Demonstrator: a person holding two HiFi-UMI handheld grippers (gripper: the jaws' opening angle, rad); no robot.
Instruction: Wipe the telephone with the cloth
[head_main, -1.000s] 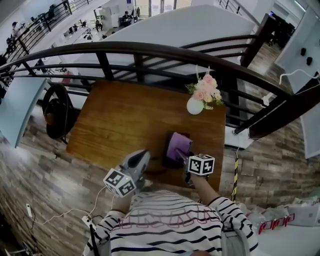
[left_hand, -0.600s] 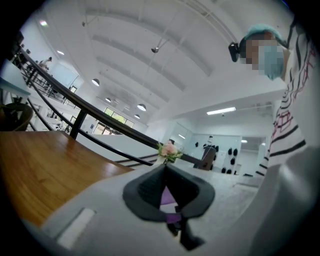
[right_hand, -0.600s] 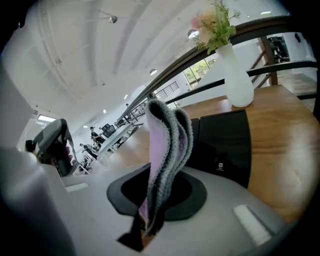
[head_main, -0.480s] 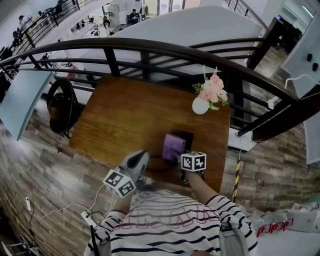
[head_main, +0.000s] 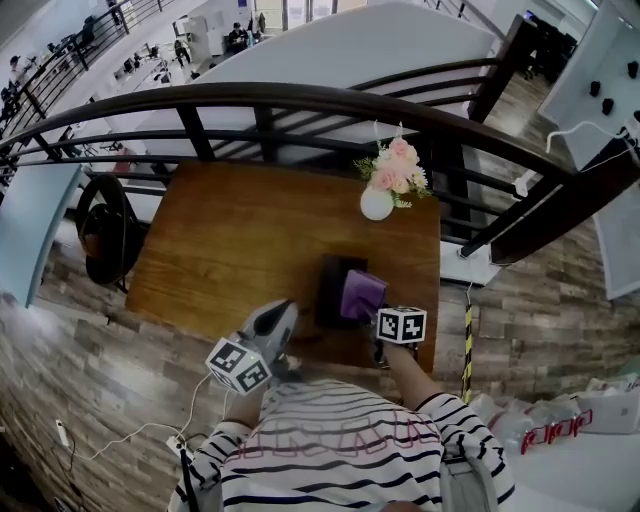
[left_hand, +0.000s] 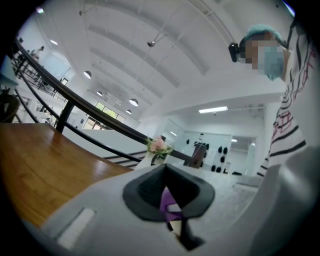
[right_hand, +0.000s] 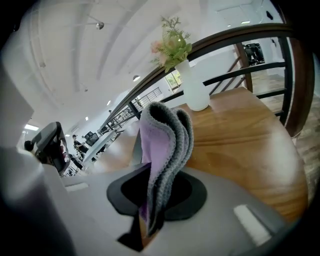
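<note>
A black telephone (head_main: 328, 290) lies on the wooden table (head_main: 230, 240), near its front right. A purple and grey cloth (head_main: 362, 295) rests on the phone's right part. My right gripper (head_main: 379, 313) is shut on the cloth and holds it from the near side. In the right gripper view the folded cloth (right_hand: 164, 142) stands up out of the closed jaws of the right gripper (right_hand: 156, 195). My left gripper (head_main: 281, 315) hovers at the table's front edge, left of the phone. In its own view the left gripper (left_hand: 169, 200) is shut and holds nothing.
A white vase of pink flowers (head_main: 380, 200) stands at the table's far right, close behind the phone. A dark curved railing (head_main: 300, 100) runs behind the table. A black round chair (head_main: 100, 230) sits off the table's left side. Cables (head_main: 150, 430) lie on the floor.
The right gripper slid the cloth to the left across the phone, then back to its right side. The left gripper stayed where it was.
</note>
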